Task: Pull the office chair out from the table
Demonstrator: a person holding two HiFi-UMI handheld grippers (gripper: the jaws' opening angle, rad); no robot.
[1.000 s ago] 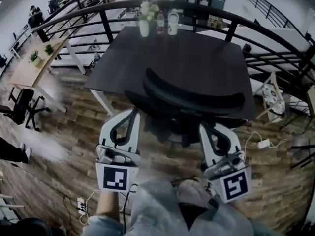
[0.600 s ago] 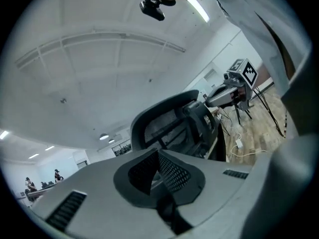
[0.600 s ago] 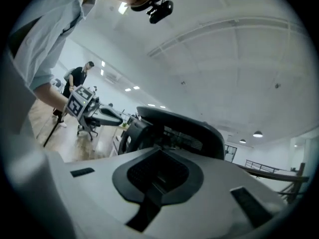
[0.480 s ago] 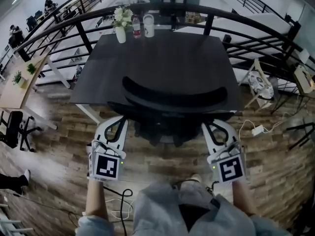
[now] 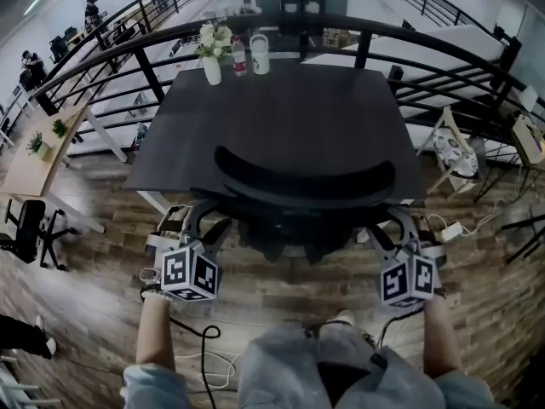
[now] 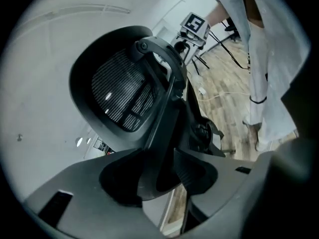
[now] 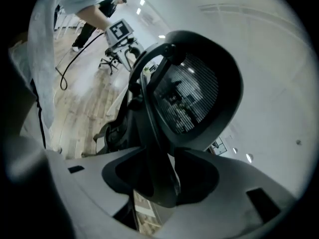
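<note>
A black office chair (image 5: 304, 173) with a curved mesh back stands tucked under the black table (image 5: 281, 100). My left gripper (image 5: 197, 220) is low at the chair's left side and my right gripper (image 5: 393, 224) is at its right side. In the left gripper view the mesh backrest (image 6: 119, 91) looms ahead, and its dark frame bar runs down between the jaws of the left gripper (image 6: 167, 176), which are opening. The right gripper view mirrors this: the backrest (image 7: 192, 93) fills the view, and its frame bar passes through the right gripper (image 7: 159, 180), whose jaws are also opening.
A vase of flowers (image 5: 212, 54), a bottle (image 5: 239, 55) and a white cup (image 5: 260, 54) stand at the table's far edge. A black railing (image 5: 153, 37) curves behind. Cables (image 5: 204, 356) trail on the wood floor. Another chair (image 5: 30, 228) is at the left.
Both grippers have sunk and rolled, so their marker cubes now show a corner. They have moved in beside the chair's back, and their jaws have gone from shut to apart.
</note>
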